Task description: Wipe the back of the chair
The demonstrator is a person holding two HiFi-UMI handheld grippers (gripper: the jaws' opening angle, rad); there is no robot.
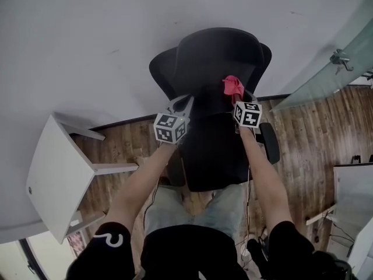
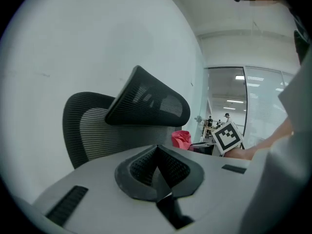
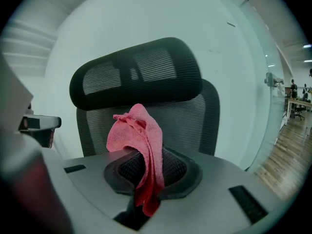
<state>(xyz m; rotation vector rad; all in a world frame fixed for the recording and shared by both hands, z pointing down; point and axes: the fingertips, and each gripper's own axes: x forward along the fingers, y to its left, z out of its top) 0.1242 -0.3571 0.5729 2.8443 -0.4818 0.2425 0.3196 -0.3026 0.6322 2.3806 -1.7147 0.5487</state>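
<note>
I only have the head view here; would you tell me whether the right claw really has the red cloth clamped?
Observer: Yes; the right gripper view shows the right claw shut on the red cloth, which bunches up above its jaws.
Operator: Thank you. Is the left claw holding anything?
Observer: No; the left gripper view shows the left claw shut, nothing between its jaws.
Operator: What does the cloth face?
Observer: The chair's mesh back, just below the headrest.
</note>
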